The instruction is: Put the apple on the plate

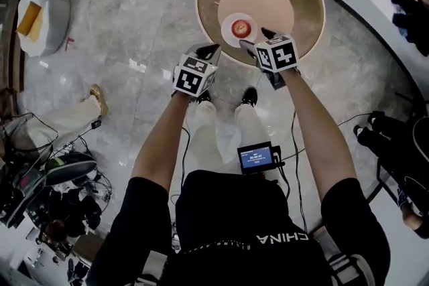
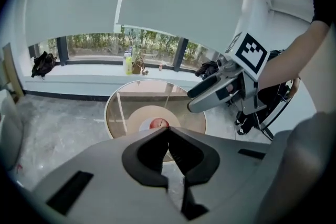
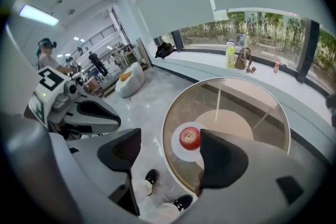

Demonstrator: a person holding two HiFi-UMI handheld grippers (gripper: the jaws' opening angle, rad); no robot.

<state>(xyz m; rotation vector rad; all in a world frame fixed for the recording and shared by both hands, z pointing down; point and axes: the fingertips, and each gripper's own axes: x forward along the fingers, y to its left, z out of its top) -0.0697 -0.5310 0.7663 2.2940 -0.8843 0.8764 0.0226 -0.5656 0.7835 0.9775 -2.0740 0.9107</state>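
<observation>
Resting on its plate (image 3: 178,150), the apple (image 3: 189,138) lies beyond the wide-open right tool (image 3: 169,139), left tool (image 2: 168,134) closed.

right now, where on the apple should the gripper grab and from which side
Grip the apple across its widest middle, coming down from above with the open right gripper. It sits alone on the flat plate, round sides free all round, so the jaws can probably straddle it.

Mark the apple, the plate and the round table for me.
apple (image 3: 189,138): right gripper view, on its red middle.
plate (image 3: 184,153): right gripper view, on the bare white part beside the apple.
round table (image 1: 305,10): head view, on the bare glass top near its right rim.
</observation>
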